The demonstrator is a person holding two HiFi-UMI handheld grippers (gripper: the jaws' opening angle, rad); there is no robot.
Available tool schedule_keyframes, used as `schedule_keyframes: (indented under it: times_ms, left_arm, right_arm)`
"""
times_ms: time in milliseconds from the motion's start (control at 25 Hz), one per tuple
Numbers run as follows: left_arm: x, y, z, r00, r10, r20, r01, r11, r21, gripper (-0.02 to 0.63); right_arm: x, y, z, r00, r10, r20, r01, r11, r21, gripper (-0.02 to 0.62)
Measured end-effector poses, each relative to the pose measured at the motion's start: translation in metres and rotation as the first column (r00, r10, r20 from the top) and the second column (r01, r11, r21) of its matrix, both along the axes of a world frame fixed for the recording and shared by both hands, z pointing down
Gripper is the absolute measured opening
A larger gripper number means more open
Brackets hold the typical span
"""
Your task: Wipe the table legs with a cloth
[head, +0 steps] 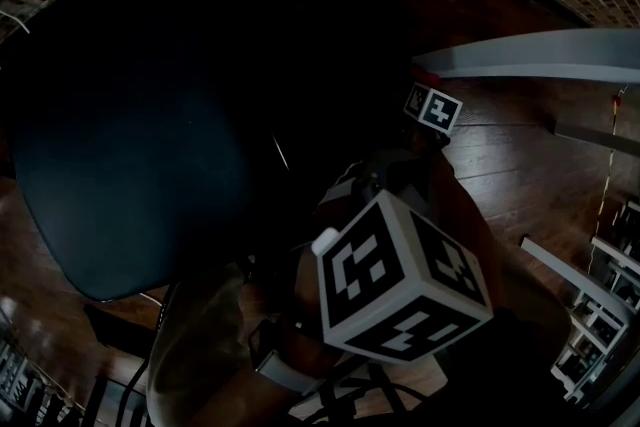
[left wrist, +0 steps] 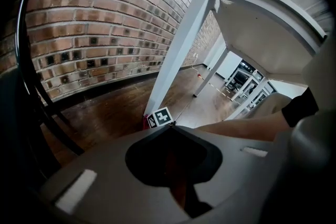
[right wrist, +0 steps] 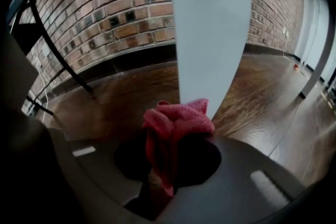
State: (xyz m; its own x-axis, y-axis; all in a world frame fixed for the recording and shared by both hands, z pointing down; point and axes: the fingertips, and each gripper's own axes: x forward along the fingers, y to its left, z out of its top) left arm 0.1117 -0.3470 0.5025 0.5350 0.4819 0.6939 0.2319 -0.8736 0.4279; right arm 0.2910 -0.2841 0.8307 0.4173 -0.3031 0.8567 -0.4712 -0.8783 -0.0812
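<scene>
Against the white table leg (right wrist: 210,34), pink cloth (right wrist: 178,119) clamped in right gripper (right wrist: 173,136) jaws, left gripper (left wrist: 170,129) jaws closed, empty.

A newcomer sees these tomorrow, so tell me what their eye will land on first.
The pink cloth stands out most: bunched in the right gripper, it sits against the white table leg in the centre of the right gripper view. Next comes the big black-and-white marker cube filling the foreground of the dark head view, then the brick wall across the left of the left gripper view.
</scene>
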Motion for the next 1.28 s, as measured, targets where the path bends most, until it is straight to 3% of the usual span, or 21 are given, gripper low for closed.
schedule_keyframes:
  times_ms: [80, 160, 280, 360, 480, 1040, 1280]
  left_arm:
    - [0.001, -0.002, 0.001, 1.000, -0.005, 0.001, 0.005, 1.000, -0.002, -0.006]
    - [0.002, -0.003, 0.001, 1.000, -0.007, -0.001, 0.007, 1.000, -0.005, -0.006]
    - [0.002, -0.003, 0.000, 1.000, -0.007, -0.003, 0.007, 1.000, -0.009, -0.006]
    - [0.002, -0.003, -0.001, 1.000, -0.008, -0.006, 0.008, 1.000, -0.011, -0.006]
    - [0.003, -0.004, -0.005, 1.000, -0.012, -0.014, 0.012, 1.000, -0.014, -0.006]
    - [-0.005, -0.006, -0.036, 0.996, 0.010, -0.091, -0.011, 1.000, -0.012, -0.006]
    - [-0.006, -0.024, -0.050, 0.989, -0.033, -0.144, 0.032, 0.999, -0.011, -0.006]
  right_arm:
    - [0.002, -0.011, 0.000, 0.998, 0.069, 0.010, -0.070, 0.993, 0.092, 0.058]
    - [0.008, -0.014, -0.002, 0.983, 0.181, 0.026, -0.183, 0.967, 0.176, 0.058]
    - [0.019, -0.013, -0.013, 0.931, 0.360, 0.065, -0.363, 0.886, 0.290, 0.057]
    - [0.024, -0.014, -0.021, 0.898, 0.431, 0.088, -0.434, 0.832, 0.346, 0.057]
    - [0.032, -0.016, -0.035, 0.873, 0.479, 0.092, -0.474, 0.790, 0.390, 0.057]
    - [0.034, -0.019, -0.113, 0.866, 0.493, 0.079, -0.472, 0.756, 0.453, 0.057]
    - [0.037, -0.019, -0.159, 0.854, 0.513, 0.084, -0.485, 0.727, 0.486, 0.057]
